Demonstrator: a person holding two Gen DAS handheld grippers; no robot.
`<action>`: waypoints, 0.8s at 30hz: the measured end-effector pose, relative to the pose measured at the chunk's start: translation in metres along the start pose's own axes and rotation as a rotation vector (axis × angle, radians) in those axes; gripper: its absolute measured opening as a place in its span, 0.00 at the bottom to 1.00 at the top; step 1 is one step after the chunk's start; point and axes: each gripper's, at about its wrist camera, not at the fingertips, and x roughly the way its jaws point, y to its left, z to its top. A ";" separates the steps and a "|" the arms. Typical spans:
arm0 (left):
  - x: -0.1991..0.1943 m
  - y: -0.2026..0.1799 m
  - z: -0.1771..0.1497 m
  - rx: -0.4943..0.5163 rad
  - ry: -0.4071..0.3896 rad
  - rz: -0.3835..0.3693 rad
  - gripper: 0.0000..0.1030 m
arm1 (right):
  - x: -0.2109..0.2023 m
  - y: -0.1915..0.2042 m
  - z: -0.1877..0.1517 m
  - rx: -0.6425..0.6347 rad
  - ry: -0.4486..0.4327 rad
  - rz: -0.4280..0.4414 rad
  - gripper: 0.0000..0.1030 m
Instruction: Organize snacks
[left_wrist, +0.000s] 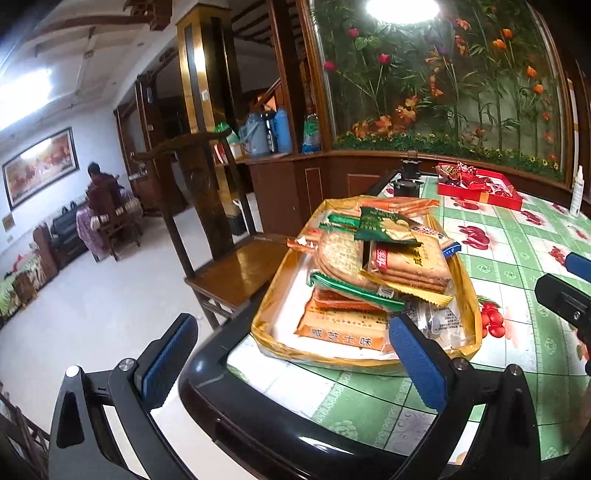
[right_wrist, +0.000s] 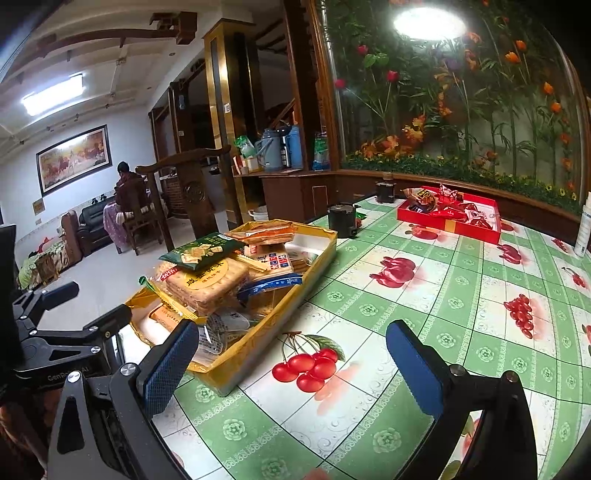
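Cracker packets (left_wrist: 384, 254) heaped in yellow tray (right_wrist: 258, 343) at counter (right_wrist: 424, 295) edge; red box (right_wrist: 448, 223) well apart; left gripper (left_wrist: 291, 354) and right gripper (right_wrist: 291, 362) fingers spread wide, holding nothing, apparently poised for first pick.

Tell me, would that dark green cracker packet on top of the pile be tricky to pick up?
Probably light: the dark green packet is small and rests loosely atop the heap in the yellow tray. Its glossy film looks slippery and crinkly. The crackers pictured on it suggest brittle contents, so a hard squeeze might crush them.
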 end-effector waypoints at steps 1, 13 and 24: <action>0.001 0.000 0.000 -0.006 0.007 -0.003 1.00 | 0.000 0.001 0.000 -0.004 0.001 0.002 1.00; 0.005 -0.002 -0.001 -0.009 0.022 0.012 1.00 | 0.000 0.005 0.000 -0.023 -0.004 0.003 1.00; 0.007 -0.004 -0.005 -0.008 0.029 0.021 1.00 | 0.003 0.013 -0.001 -0.063 0.013 -0.081 1.00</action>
